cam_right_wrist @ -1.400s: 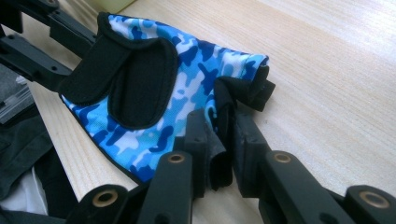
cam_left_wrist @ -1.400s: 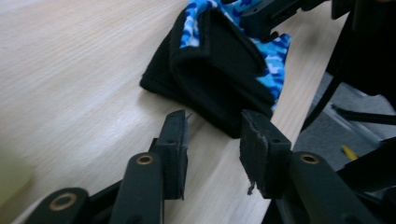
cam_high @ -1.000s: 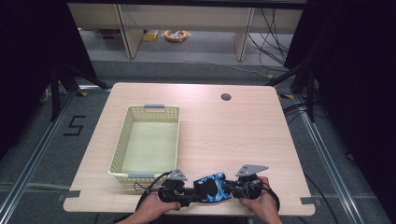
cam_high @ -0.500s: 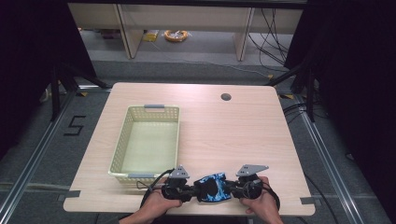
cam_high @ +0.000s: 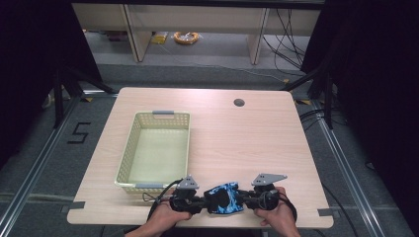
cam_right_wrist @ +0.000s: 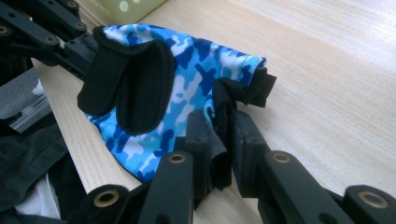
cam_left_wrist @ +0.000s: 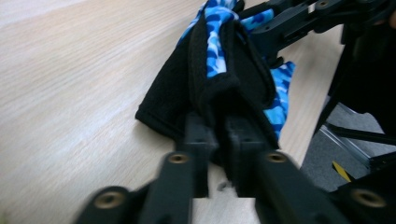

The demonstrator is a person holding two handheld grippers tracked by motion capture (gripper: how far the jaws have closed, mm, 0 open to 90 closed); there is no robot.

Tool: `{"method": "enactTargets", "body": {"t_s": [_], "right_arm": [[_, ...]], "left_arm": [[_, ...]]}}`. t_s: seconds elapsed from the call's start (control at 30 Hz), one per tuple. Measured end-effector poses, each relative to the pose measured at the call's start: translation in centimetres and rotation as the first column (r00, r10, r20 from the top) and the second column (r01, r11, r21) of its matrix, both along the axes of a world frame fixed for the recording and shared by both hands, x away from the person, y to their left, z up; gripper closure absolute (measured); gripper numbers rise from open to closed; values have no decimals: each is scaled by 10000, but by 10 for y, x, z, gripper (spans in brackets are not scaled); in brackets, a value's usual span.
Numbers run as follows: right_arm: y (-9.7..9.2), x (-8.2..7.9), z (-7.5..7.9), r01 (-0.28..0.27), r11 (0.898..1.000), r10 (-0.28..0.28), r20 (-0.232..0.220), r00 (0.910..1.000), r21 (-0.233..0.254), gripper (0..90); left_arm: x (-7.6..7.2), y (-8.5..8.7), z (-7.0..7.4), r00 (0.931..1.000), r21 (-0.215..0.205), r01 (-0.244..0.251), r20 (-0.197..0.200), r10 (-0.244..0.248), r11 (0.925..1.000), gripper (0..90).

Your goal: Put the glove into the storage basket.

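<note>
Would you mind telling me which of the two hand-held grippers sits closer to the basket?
The left hand-held gripper; it sits just below the basket, gripping the glove's left edge.

One desk [cam_high: 257, 143]; one pale yellow basket [cam_high: 129, 148] on it; one blue camouflage glove [cam_high: 223, 198] at near edge; two grippers, left gripper [cam_high: 200, 201] and right gripper [cam_high: 245, 199]; two hands; one round hole [cam_high: 239, 102] near far edge.

Both hands sit at the table's near edge: left gripper [cam_high: 201, 203] and right gripper [cam_high: 245, 200] point inward, jaws clamped.
</note>
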State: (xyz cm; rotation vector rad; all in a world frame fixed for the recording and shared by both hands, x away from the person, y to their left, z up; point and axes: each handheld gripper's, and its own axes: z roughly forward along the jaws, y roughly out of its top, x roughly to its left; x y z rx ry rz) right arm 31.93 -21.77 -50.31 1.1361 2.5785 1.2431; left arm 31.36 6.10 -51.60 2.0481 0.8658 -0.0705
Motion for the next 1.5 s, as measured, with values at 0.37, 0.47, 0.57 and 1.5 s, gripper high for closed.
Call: {"method": "enactTargets", "body": {"t_s": [0.37,0.47,0.57,1.5], "right_arm": [[1,-1,-1,9,10000,-7,-187,9998,69,792],[3,-2,-2,29,10000,-27,-269,9996,76,791],[3,-1,-2,5,10000,-5,-153,9999,25,791],[1,-8,27,160,9918,-179,139,9997,1265,803]], "left_arm": [[-4,4,4,9953,337,-556,-780,581,9979,583],[-4,3,3,9945,262,-365,-970,388,9990,590],[-3,-2,2,9936,179,-254,-1097,272,9995,611],[-1,14,39,9989,-957,264,415,-225,9951,863]]}}
